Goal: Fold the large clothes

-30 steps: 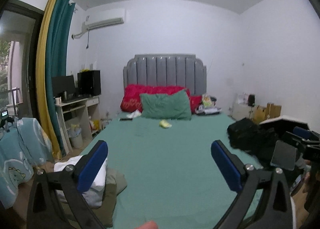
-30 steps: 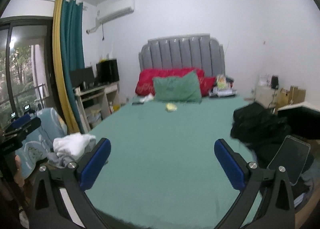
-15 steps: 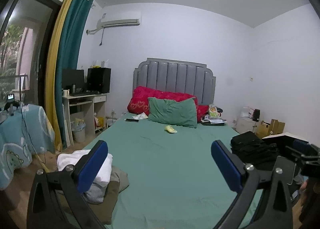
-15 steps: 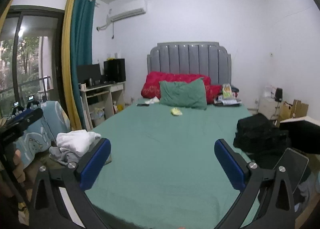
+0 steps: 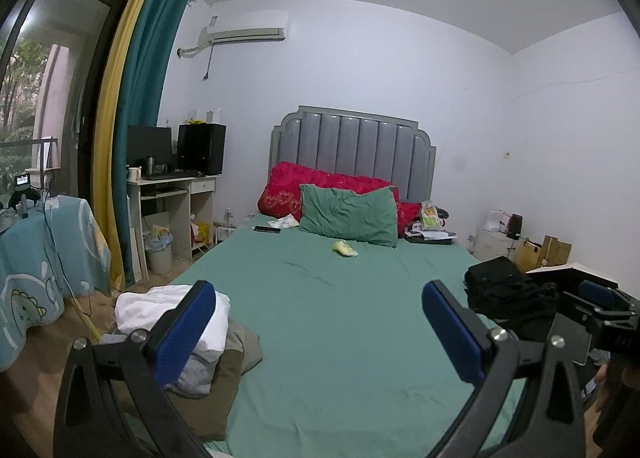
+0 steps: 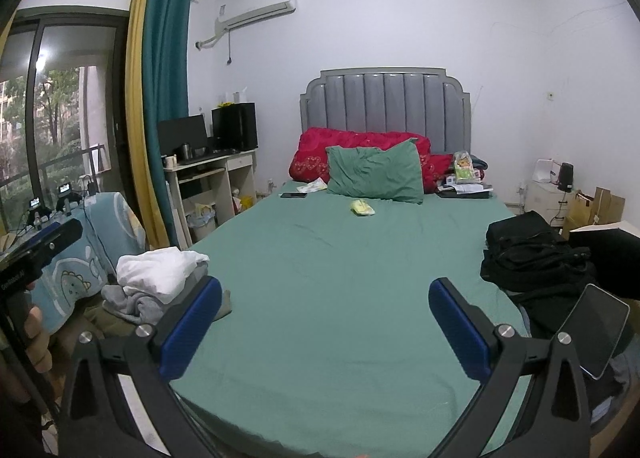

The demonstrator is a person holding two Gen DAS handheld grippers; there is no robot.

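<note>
Bedroom: white walls (image 5: 400, 70) and ceiling, a wall air conditioner (image 5: 248, 27) high on the far wall, left of a grey padded headboard (image 5: 352, 154); the bed (image 5: 340, 322) carries a green sheet, a green pillow (image 5: 348, 215) and red cushions (image 5: 288, 190) behind it. At left, teal and yellow curtains (image 6: 156, 98) hang beside a dark-framed glass door (image 6: 60, 106) showing daylight and trees, with a white desk (image 5: 172, 202) holding a monitor (image 5: 149, 146) and a black speaker-like box just right of them. A low white cabinet (image 6: 548, 198) and brown paper bags (image 6: 600, 206) stand by the right wall; floor at left is wood-toned.
</note>
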